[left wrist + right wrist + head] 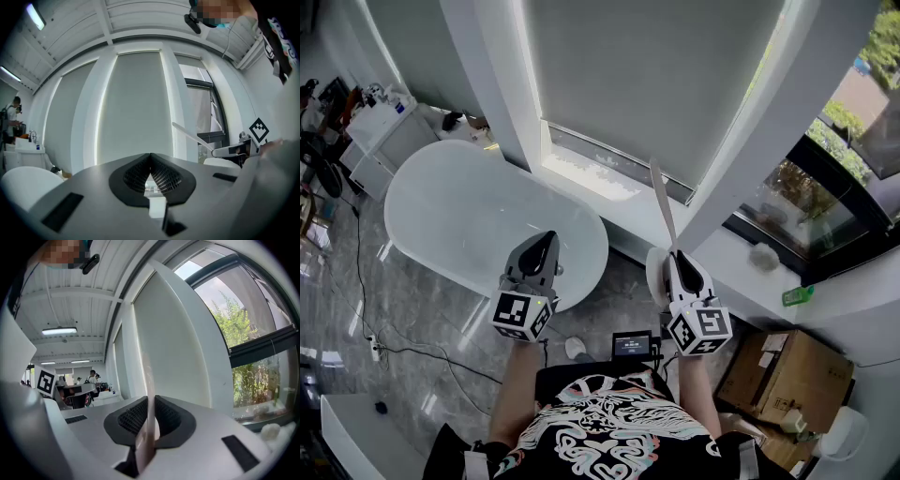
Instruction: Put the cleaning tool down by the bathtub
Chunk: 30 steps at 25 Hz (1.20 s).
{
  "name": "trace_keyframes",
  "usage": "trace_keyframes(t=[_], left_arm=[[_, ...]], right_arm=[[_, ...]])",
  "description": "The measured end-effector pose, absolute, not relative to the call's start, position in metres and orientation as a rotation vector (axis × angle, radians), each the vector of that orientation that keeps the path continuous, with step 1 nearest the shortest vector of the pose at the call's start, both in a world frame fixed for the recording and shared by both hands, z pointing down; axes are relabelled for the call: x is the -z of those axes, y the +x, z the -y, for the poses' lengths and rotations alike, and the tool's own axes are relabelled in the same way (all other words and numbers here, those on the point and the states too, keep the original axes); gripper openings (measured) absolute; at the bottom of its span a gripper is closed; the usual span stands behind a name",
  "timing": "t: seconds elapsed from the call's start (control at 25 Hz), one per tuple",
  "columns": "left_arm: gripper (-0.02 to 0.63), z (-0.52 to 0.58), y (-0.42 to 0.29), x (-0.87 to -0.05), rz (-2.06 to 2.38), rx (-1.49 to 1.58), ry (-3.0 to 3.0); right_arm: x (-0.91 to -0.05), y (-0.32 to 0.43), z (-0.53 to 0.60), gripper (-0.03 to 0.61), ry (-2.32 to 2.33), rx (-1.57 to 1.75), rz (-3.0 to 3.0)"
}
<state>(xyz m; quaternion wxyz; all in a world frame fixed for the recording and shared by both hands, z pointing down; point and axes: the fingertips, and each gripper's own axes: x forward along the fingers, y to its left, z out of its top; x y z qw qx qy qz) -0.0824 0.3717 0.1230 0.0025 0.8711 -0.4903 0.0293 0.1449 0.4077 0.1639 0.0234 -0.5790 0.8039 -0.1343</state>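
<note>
A white oval bathtub (469, 216) stands on the grey floor at the left, below the window wall. The cleaning tool shows only as a thin pale handle (662, 202) that rises from my right gripper (678, 255) toward the window blind. That gripper is shut on the handle (149, 394), which runs up between its pads; the tool's head is hidden. My left gripper (547, 236) hangs over the tub's right end, shut with nothing in it (150, 157). In the left gripper view the handle (190, 137) slants up from the right gripper (229, 151).
A cardboard box (787, 375) sits on the floor at the right. A small device with a screen (632, 345) lies by my feet. A cable (394, 347) trails across the floor at the left. A white cabinet (389, 131) stands behind the tub. The window ledge (741, 267) holds small items.
</note>
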Motion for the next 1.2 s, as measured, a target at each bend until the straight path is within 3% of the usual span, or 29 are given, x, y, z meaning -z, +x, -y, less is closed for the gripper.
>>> trace_keyframes(t=[0.32,1.2], left_arm=[[0.017,-0.405,-0.044,-0.12,1.564,-0.082,2.795],[0.017,-0.406,-0.053,-0.12,1.694,-0.065,2.697]], right_arm=[[-0.161,0.169,-0.429,0.064,-1.691,0.401,-2.49],[-0.158,0.171,-0.433,0.064,-1.624,0.36,-2.468]])
